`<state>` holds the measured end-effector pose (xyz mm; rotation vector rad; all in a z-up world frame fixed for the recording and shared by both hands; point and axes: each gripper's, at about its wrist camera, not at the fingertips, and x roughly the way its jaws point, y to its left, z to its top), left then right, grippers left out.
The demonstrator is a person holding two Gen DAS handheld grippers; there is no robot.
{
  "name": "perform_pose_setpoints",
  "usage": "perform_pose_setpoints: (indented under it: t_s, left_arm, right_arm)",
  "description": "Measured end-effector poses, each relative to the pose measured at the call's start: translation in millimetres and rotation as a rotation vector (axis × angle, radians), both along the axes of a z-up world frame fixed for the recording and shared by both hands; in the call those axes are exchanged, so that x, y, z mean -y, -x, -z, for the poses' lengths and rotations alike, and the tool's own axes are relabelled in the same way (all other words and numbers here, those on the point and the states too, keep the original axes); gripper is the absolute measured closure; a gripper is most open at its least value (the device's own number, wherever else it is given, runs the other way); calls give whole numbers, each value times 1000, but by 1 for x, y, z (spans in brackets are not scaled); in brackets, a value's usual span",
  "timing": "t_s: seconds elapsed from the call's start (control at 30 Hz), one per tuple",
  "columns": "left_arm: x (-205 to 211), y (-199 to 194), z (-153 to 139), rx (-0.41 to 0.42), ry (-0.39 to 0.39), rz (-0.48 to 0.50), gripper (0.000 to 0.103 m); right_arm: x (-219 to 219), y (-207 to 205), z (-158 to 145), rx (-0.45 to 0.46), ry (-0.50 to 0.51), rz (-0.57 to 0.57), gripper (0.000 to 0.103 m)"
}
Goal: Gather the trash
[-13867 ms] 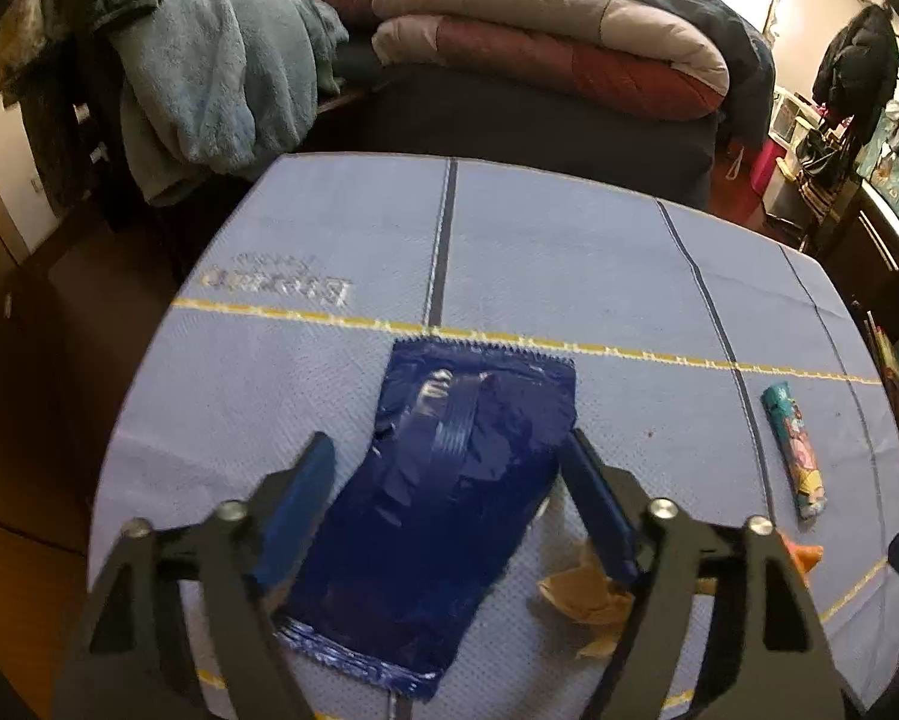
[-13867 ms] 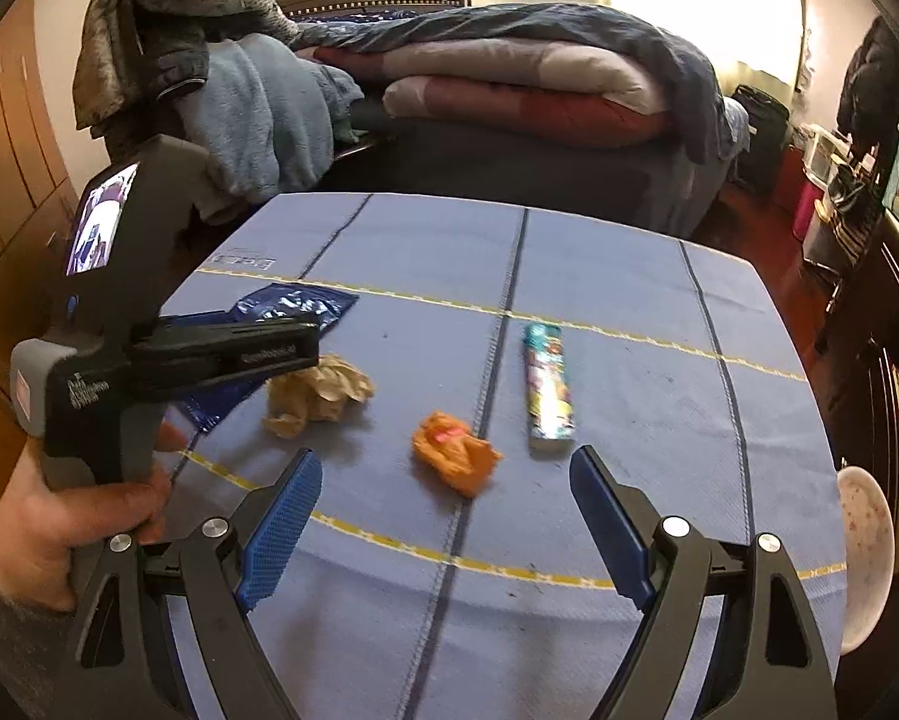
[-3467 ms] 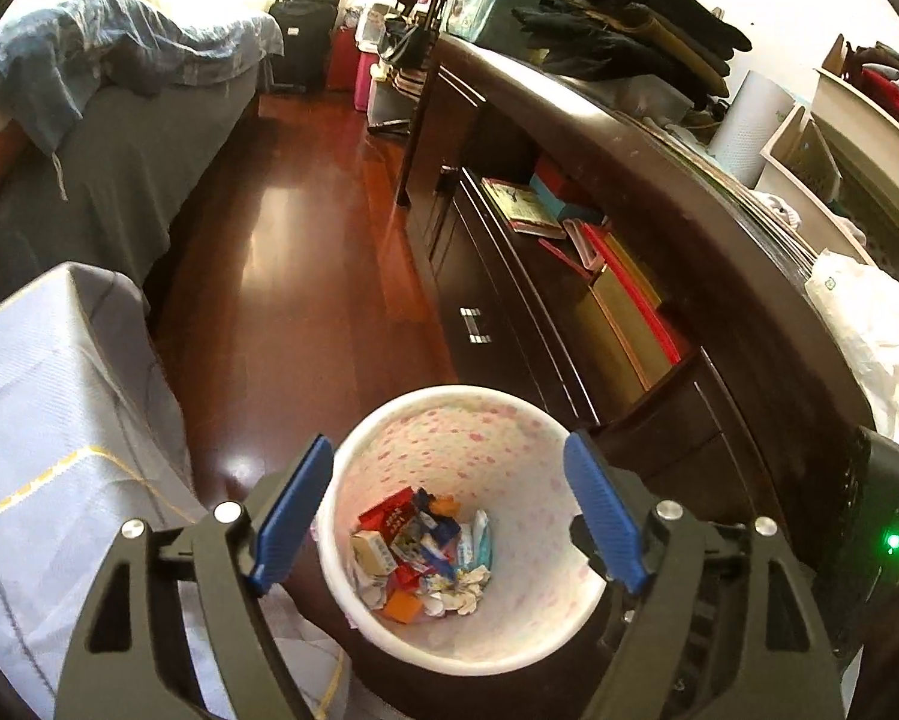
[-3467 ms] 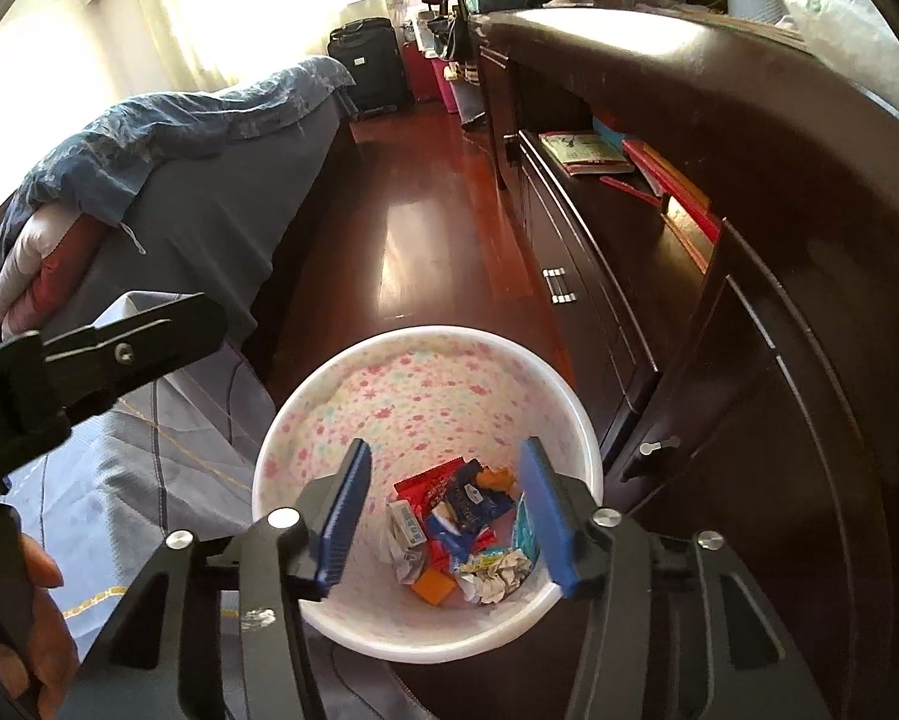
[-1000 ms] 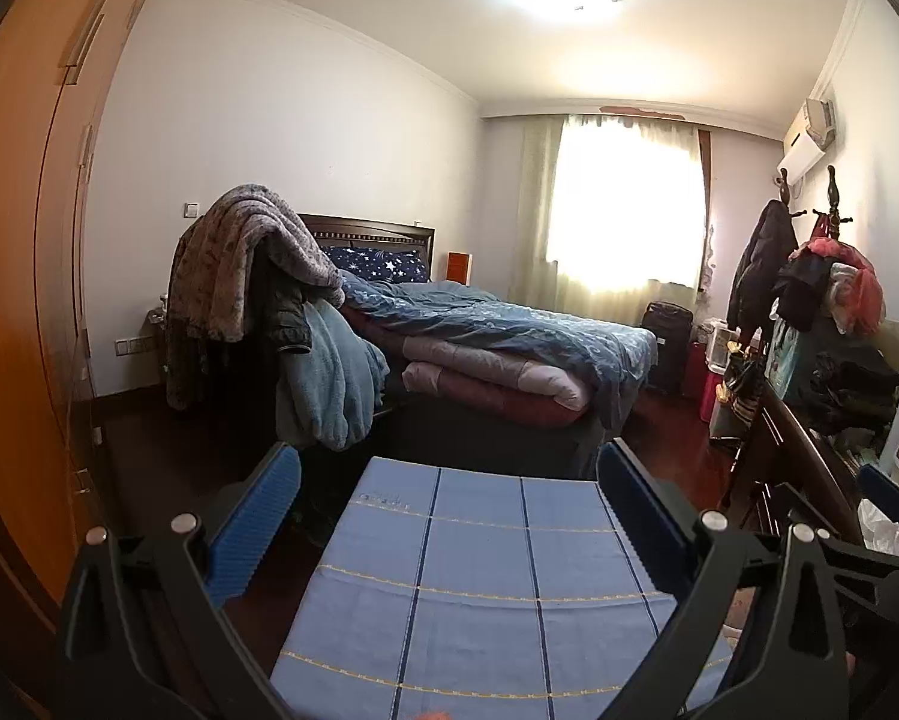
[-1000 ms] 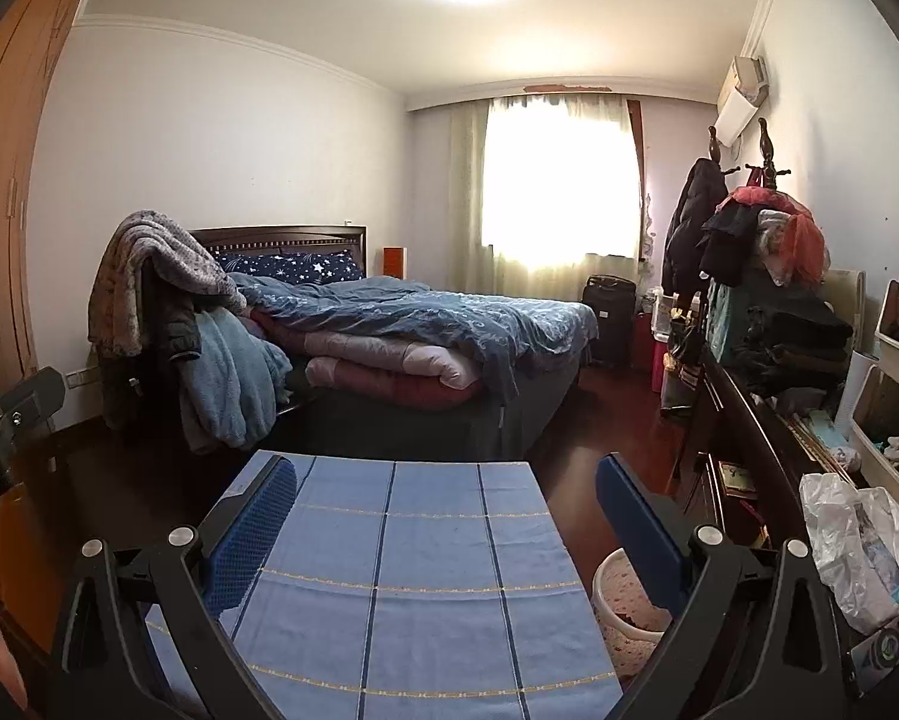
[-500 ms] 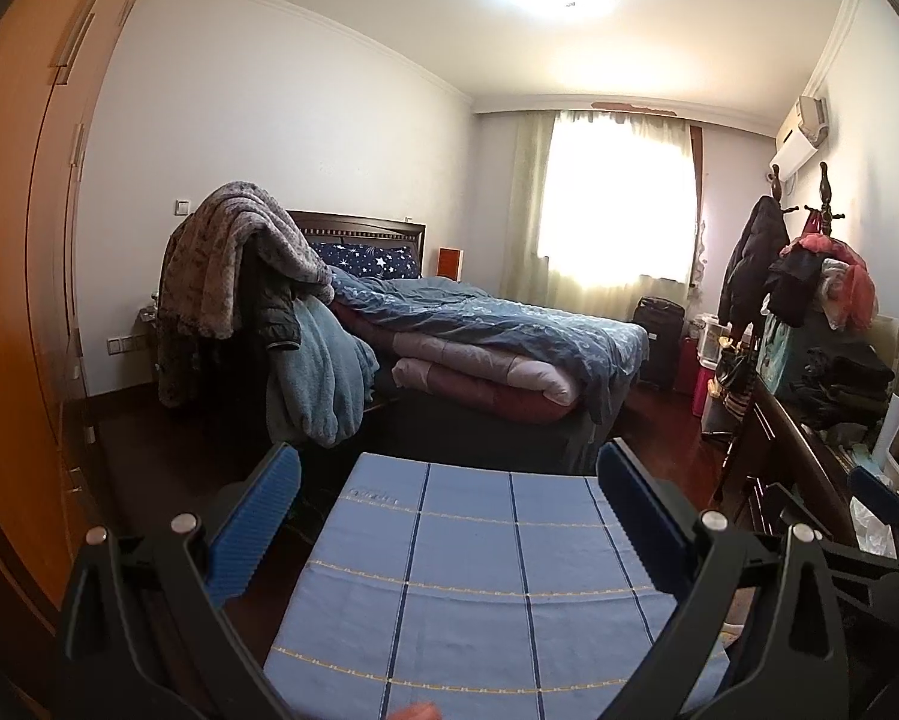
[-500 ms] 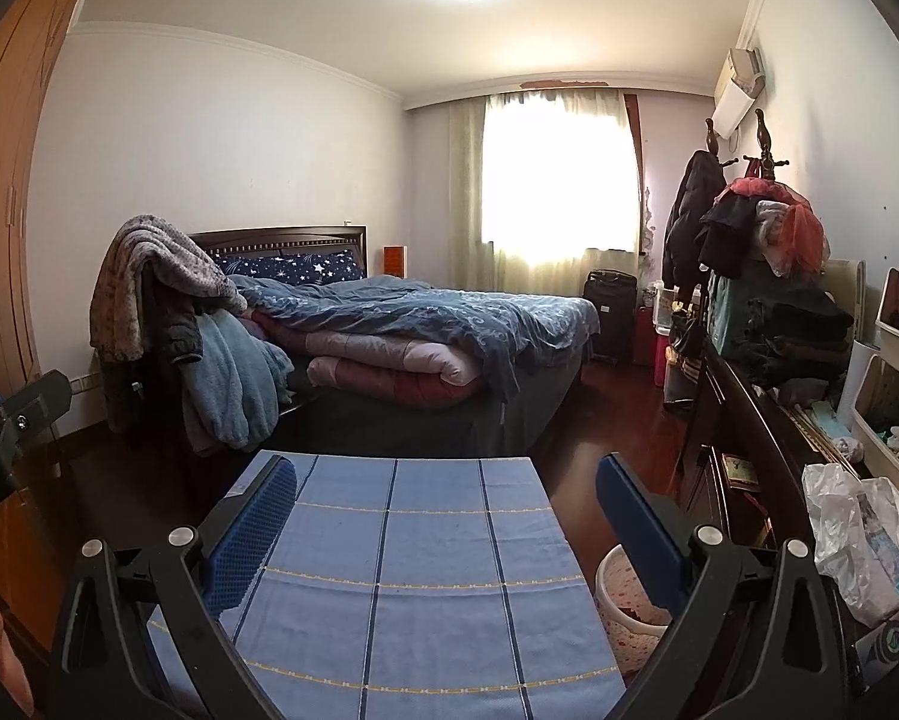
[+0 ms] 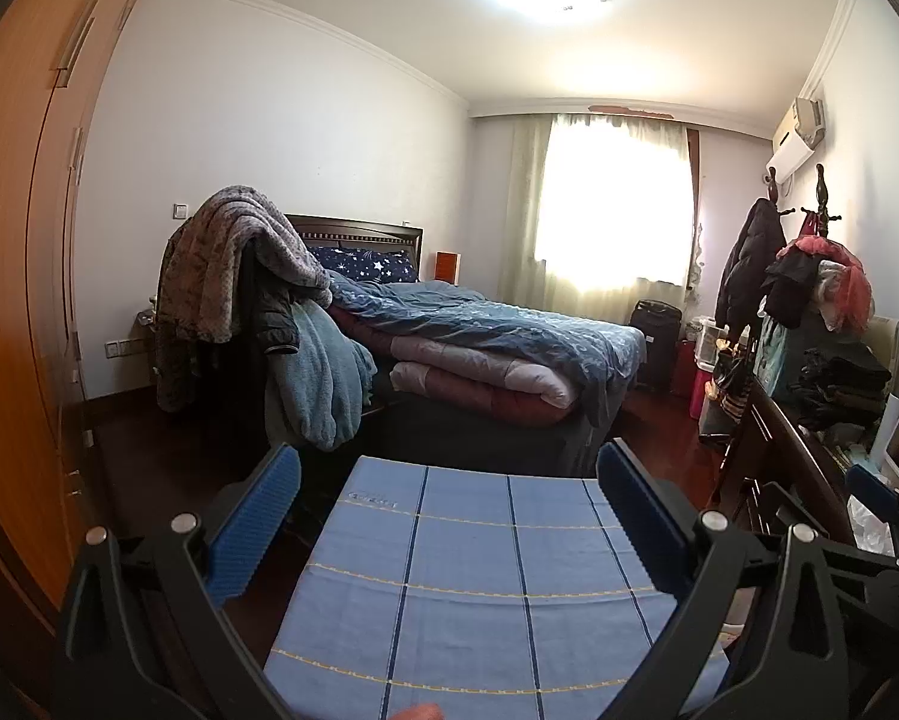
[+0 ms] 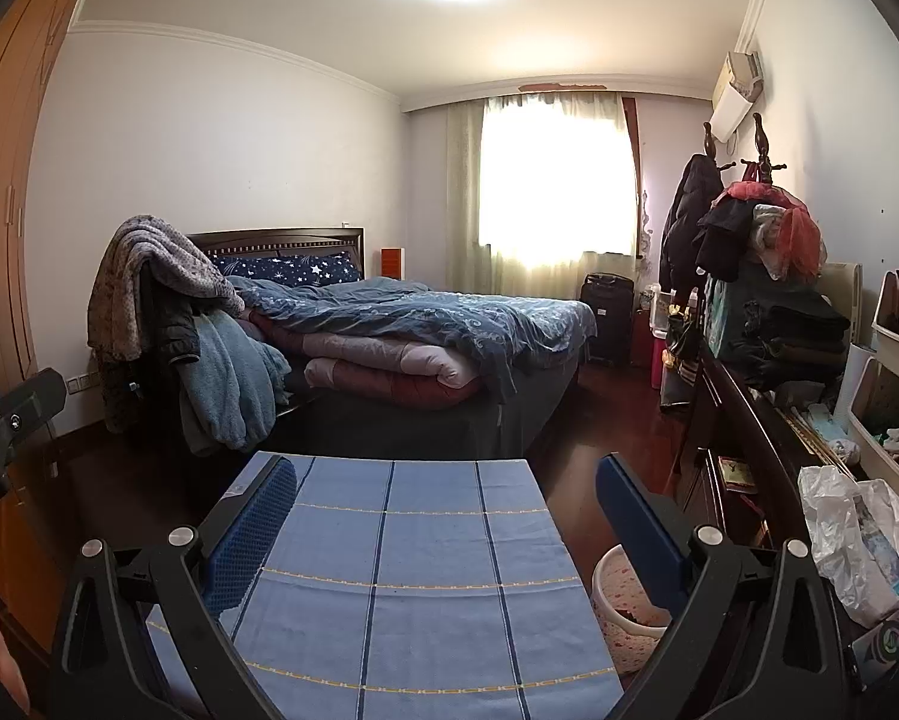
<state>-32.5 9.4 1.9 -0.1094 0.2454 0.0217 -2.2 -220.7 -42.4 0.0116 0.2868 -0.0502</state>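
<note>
A table under a blue cloth fills the bottom of both views, and no wrapper lies on the part I see. My left gripper is held level above it, open, with nothing between its blue pads. My right gripper is open and empty too. In the right wrist view the white speckled trash bin stands on the floor by the table's right edge, partly behind the right finger. The other gripper's body shows at that view's left edge.
A bed piled with blue and pink quilts stands beyond the table. A chair draped with blankets is at its left. A dark dresser with clothes and a plastic bag runs along the right. A wooden wardrobe fills the left.
Between 13.9 s ago and now the wrappers left the table and the bin held trash. Over the last second both open grippers drifted only slightly; the scene is otherwise the same.
</note>
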Motion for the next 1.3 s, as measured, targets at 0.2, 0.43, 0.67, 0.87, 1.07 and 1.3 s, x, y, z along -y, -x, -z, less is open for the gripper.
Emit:
perform_pose_setpoints:
  t_s: [0.2,0.43,0.67,0.87,1.07,1.3]
  left_arm:
    - [1,1,-1,7,-11,-2,3]
    - [0,0,-1,10,-8,2,3]
    - [1,0,-1,9,-8,11,3]
    - [3,3,-2,17,-14,17,3]
    - [3,4,-2,19,-17,25,3]
    - [7,4,-3,31,-25,59,3]
  right_arm:
    - [-1,0,0,-3,0,-1,3]
    - [-1,0,0,0,1,0,3]
    - [-2,0,0,-3,0,-1,3]
    - [-2,1,1,-3,0,-1,3]
    - [-1,1,1,-2,0,-1,3]
    - [2,5,4,-8,-6,2,3]
